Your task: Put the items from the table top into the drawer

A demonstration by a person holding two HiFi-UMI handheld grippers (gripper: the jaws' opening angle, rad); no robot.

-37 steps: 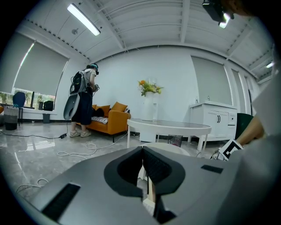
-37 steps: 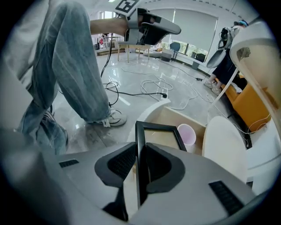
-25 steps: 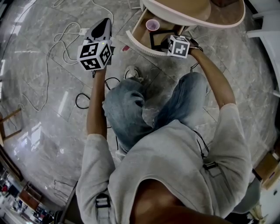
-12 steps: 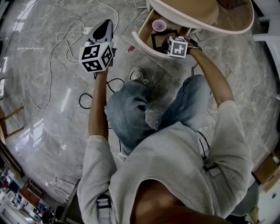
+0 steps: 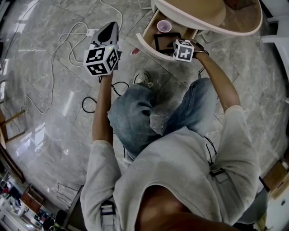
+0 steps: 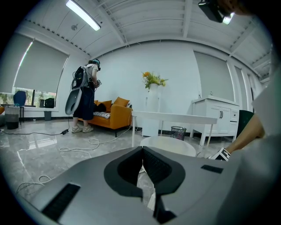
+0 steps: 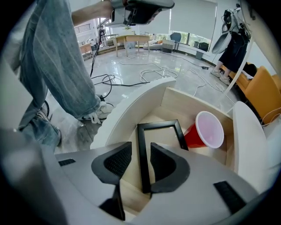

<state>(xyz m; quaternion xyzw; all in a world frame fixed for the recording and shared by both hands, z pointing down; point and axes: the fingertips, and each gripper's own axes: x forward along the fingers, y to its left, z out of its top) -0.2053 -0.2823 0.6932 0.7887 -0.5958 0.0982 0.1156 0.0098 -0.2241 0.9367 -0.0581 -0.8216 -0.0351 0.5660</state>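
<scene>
Out to the left, over the grey stone floor [image 5: 40, 113] with its loose white cables [image 5: 54, 49], the left gripper [image 6: 142, 148] is held about level and clear of the furniture, its jaws clenched together with nothing between them. Its own view looks across the room to an orange sofa [image 6: 112, 114], a person standing with a pack on the back [image 6: 84, 94], and a long white table [image 6: 175, 117]. Further right, the drawer [image 5: 146, 43] stands pulled out from under the round table [image 5: 212, 13], above the person's jeans [image 5: 131, 117]. Inside it a red cup [image 7: 210, 130] sits mouth up at the far end, just beside a corner of a black picture frame [image 7: 160, 127] that lies flat on the drawer's bottom. The right gripper [image 7: 140, 145] points steeply down into the drawer. Its jaws have just been opening and now stand released, apart, with one long side of the frame showing in the gap between them and neither pad pressing on it.
</scene>
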